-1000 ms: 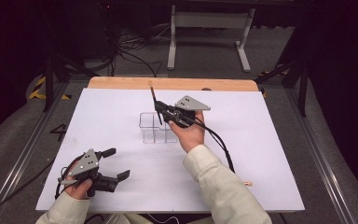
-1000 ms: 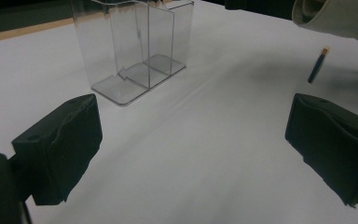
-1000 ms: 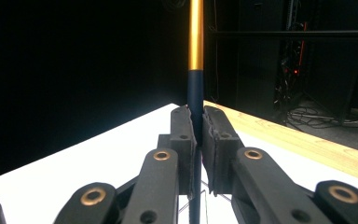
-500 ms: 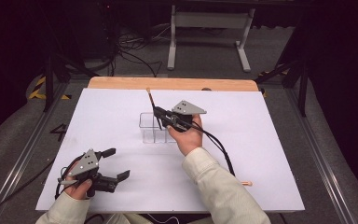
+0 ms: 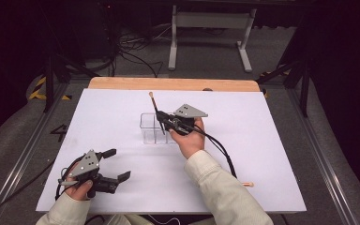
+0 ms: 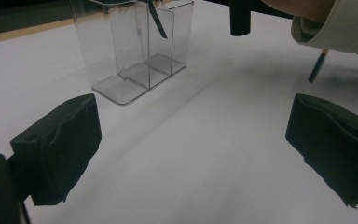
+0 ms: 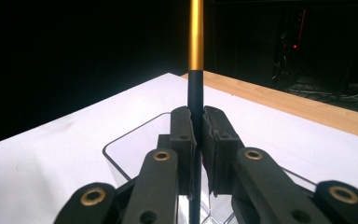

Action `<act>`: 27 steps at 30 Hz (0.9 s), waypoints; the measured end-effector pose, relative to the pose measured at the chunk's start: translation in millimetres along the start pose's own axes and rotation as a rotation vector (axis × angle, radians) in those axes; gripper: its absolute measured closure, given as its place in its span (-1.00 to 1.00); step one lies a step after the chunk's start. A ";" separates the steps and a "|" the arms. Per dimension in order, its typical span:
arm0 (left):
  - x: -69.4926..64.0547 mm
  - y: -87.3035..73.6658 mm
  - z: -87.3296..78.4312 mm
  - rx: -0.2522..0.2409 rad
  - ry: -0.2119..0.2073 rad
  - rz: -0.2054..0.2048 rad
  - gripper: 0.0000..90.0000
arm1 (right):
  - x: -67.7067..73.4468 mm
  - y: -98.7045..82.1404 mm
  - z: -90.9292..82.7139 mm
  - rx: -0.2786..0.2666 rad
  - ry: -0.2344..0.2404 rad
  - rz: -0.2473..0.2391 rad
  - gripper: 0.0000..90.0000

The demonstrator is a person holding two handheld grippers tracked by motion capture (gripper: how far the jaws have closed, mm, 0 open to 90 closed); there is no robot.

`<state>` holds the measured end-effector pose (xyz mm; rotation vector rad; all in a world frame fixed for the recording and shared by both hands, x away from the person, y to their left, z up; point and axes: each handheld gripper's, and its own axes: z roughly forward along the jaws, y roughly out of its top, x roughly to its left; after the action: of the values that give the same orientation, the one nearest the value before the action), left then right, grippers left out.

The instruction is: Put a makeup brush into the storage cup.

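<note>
Right gripper view: brush pinched btwn fingers above clear organizer; left gripper fingers wide.

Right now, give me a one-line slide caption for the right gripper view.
Right tongs shut on an upright black-and-gold brush, held above the clear plastic organizer on the white table.

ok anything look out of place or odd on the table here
One thing: a pencil-like stick lies loose on the white sheet near the front right edge, far from the clear organizer. Otherwise nothing looks spilled or damaged. The organizer stands upright, and the right gripper holds a brush roughly upright over it.
</note>
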<state>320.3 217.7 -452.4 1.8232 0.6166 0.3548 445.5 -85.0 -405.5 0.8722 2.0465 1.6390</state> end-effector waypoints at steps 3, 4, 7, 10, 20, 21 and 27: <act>0.0 -0.1 0.1 -0.001 0.004 0.002 -0.91 | -0.7 -1.3 0.0 0.010 -0.001 0.001 0.85; 0.0 -0.1 0.1 -0.001 0.005 0.002 -0.91 | -0.7 -1.3 0.0 0.010 -0.001 0.001 0.85; -0.1 0.1 0.3 0.002 0.004 0.002 -0.91 | -0.3 -1.5 -0.6 0.014 -0.002 0.011 0.85; -0.1 0.1 0.7 0.005 0.001 0.006 -0.91 | -0.7 -2.4 -1.3 0.013 -0.006 0.016 0.85; 0.3 0.3 1.0 0.008 -0.003 0.006 -0.91 | -0.7 -1.6 -7.1 0.034 0.002 0.058 0.56; 0.3 0.3 1.1 0.009 -0.003 0.004 -0.91 | -0.3 0.0 -9.4 0.033 -0.002 0.055 0.45; 1.2 1.0 1.5 0.006 -0.006 -0.004 -0.91 | -0.6 11.4 -33.4 0.024 0.011 0.035 0.08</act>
<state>322.3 217.0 -452.0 1.8284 0.6174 0.3451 427.4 -108.4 -386.3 0.9139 2.0734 1.6442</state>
